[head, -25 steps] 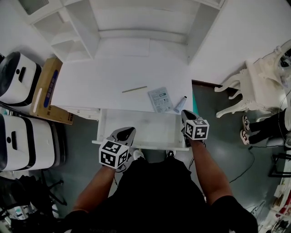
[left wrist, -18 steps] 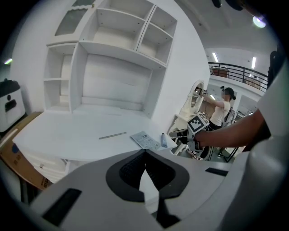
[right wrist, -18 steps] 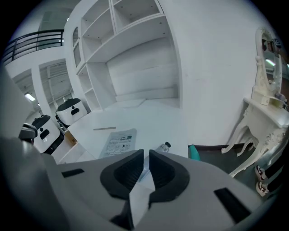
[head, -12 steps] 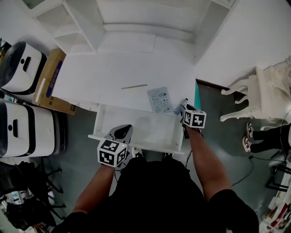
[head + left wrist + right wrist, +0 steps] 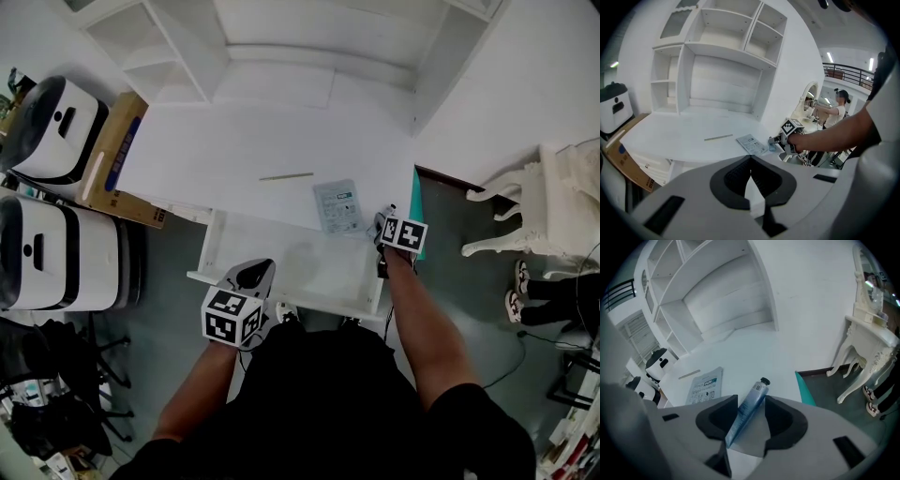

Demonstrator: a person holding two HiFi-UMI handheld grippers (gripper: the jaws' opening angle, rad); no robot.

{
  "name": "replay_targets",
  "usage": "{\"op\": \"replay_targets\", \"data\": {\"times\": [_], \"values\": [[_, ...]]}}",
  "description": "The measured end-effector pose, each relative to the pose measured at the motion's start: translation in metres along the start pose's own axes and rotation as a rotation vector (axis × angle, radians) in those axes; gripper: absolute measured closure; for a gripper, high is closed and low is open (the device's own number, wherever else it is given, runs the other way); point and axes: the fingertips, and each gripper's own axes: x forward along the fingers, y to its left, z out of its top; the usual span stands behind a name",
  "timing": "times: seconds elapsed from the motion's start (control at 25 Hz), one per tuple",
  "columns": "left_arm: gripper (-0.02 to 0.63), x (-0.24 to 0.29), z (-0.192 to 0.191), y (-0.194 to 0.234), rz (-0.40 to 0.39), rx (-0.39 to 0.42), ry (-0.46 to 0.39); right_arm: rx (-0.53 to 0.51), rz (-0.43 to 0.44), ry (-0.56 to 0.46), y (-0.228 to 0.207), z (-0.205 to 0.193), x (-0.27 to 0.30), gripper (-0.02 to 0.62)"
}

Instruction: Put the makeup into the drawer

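A blue makeup tube (image 5: 749, 411) with a black cap lies on the white desk's right front corner. My right gripper (image 5: 751, 420) stands over it with its jaws opening; the tube lies between them with gaps on both sides. In the head view the right gripper (image 5: 385, 221) hides most of the tube. A grey sachet (image 5: 337, 204) and a thin stick (image 5: 286, 176) lie further left on the desk. The white drawer (image 5: 281, 298) below is pulled out. My left gripper (image 5: 257, 274) hovers at the drawer's front edge, shut and holding nothing.
A white shelf unit (image 5: 309, 47) stands at the back of the desk. A cardboard box (image 5: 117, 159) and white appliances (image 5: 52, 127) stand to the left. A teal panel (image 5: 419, 239) lines the desk's right side, with ornate white furniture (image 5: 553, 206) beyond it.
My right gripper has moved forward and down from the drawer's right front corner onto the tube at the desk's edge. The left gripper has stayed at the drawer front.
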Motion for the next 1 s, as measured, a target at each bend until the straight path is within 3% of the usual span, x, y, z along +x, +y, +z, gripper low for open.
{"op": "replay_targets", "data": {"times": [0.24,0.32,0.44,0.76,1.0], "values": [[0.595,-0.004,-0.007,0.001,0.002,-0.009,0.001,-0.063,-0.018,0.028,0.001,0.000,0.000,0.427],[0.595,-0.006,-0.008,0.003,0.000,-0.009,0.001,-0.051,0.002,0.031,0.002,-0.001,0.000,0.475],[0.595,-0.008,-0.008,0.005,-0.004,-0.006,-0.002,-0.013,0.034,0.025,0.000,-0.003,-0.001,0.497],[0.595,-0.005,-0.008,0.003,-0.029,0.011,-0.001,-0.021,0.080,-0.025,-0.001,-0.006,-0.025,0.501],[0.595,0.000,-0.008,-0.001,-0.048,0.023,0.007,-0.092,0.181,-0.054,0.025,-0.015,-0.052,0.502]]}}
